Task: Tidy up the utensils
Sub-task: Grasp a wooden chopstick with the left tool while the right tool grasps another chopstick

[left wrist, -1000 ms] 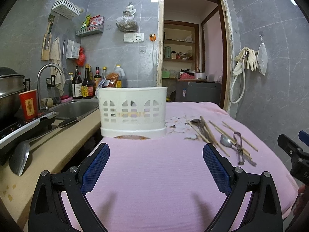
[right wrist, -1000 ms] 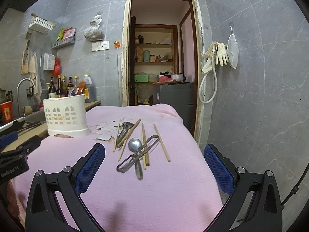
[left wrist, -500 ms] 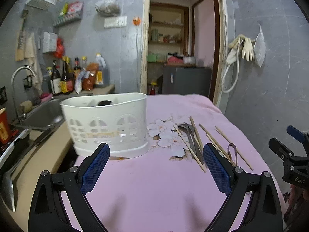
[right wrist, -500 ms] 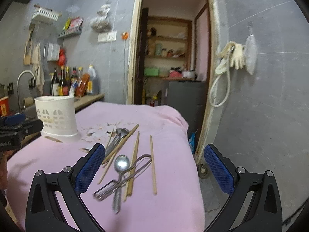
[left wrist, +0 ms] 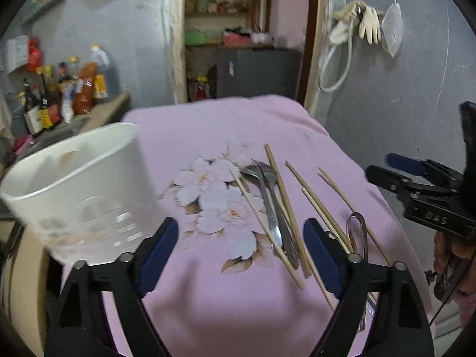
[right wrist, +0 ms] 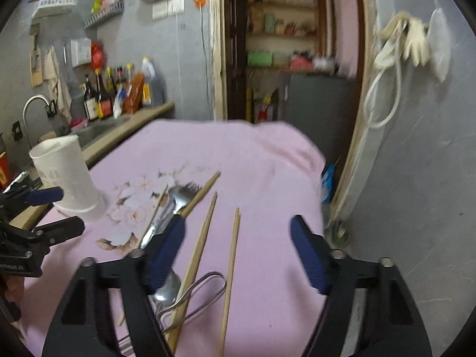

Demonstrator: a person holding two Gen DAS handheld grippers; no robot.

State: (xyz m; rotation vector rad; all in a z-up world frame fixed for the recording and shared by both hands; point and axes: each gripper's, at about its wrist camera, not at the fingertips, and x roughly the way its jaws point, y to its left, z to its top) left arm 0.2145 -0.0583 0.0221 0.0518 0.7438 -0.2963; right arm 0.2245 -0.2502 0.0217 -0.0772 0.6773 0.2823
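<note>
while your left gripper [left wrist: 241, 250] and right gripper [right wrist: 238, 253] jaws close on nothing | chopsticks [right wrist: 230, 264] are light, thin, roll-prone | you pinch mid-shaft

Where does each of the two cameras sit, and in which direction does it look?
Left wrist: sits on the left gripper, looks forward and down at the pink cloth, the white holder and the utensils; its closing fingers show, with the right gripper and a hand at the right edge.
Right wrist: sits on the right gripper, looks at the chopsticks and fork; the left gripper shows at the left edge.
Shared: cloth, holder, utensils, doorway.
</note>
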